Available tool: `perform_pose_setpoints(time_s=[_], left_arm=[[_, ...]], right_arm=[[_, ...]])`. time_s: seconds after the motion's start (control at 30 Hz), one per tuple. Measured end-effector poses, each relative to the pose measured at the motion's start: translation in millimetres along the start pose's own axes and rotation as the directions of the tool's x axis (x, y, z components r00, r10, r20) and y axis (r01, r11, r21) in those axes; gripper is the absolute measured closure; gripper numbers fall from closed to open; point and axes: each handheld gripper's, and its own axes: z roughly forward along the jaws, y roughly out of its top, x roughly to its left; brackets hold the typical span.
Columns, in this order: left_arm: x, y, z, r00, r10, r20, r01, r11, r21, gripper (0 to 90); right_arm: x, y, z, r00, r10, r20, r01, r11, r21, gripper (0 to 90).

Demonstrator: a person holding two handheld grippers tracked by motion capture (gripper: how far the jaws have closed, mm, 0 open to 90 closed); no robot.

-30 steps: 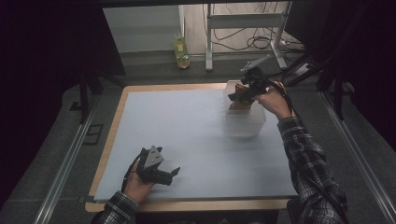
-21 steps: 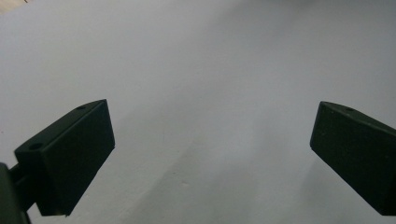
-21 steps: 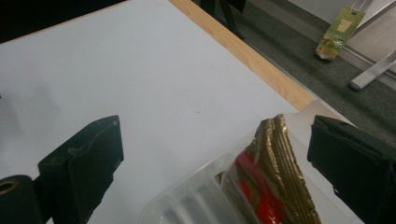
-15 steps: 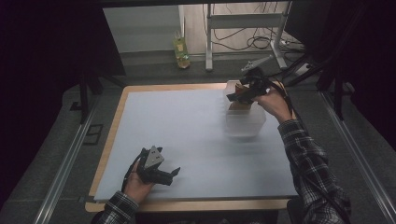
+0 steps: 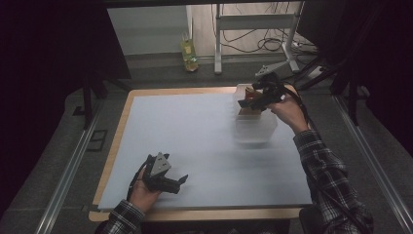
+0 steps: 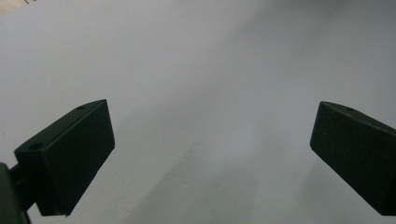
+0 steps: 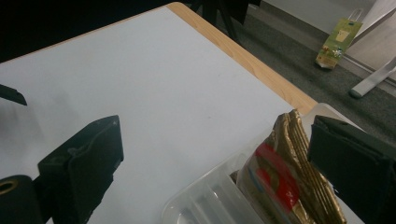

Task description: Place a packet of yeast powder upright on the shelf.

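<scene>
A clear plastic container [image 5: 255,129] stands at the table's far right with gold foil packets [image 5: 248,103] upright in its far end. My right gripper [image 5: 258,95] hovers over those packets, open. In the right gripper view the gripper [image 7: 217,135] has its jaws wide apart; the gold packets [image 7: 285,182], one with a red label, stand just inside the right-hand jaw, in the container [image 7: 205,200]. My left gripper [image 5: 181,181] rests low near the front left of the white table top [image 5: 195,131], open. The left gripper [image 6: 212,121] holds nothing between its jaws, with bare white surface [image 6: 210,60] beyond.
The wooden table rim [image 5: 117,141] borders the white sheet. A green packet [image 5: 189,51] lies on the floor beyond the far edge, also seen as the green packet [image 7: 338,42]. White stand legs and cables [image 5: 253,29] sit behind the table. Metal rails [image 5: 68,170] run along both sides.
</scene>
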Motion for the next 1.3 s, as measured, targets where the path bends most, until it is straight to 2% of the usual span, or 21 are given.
perform_pose_setpoints(time_s=[0.3,0.93,1.3], left_arm=[[0.3,0.1,-0.6,0.9998,-0.019,0.0,0.019,0.9997,-0.016,0.0],[0.3,0.2,-0.5,0.9998,-0.02,-0.005,0.02,0.9997,-0.014,0.0],[0.5,0.1,-0.6,0.9997,-0.022,-0.007,0.022,0.9996,-0.018,0.0]], right_arm=[[16.1,-7.2,-6.7,0.9998,-0.011,-0.018,0.01,1.0,-0.021,2.6],[43.0,-29.9,-14.8,0.9984,-0.03,-0.048,0.028,0.999,-0.042,1.1],[53.5,-51.4,-20.4,0.9985,-0.045,-0.031,0.044,0.998,-0.044,0.5]])
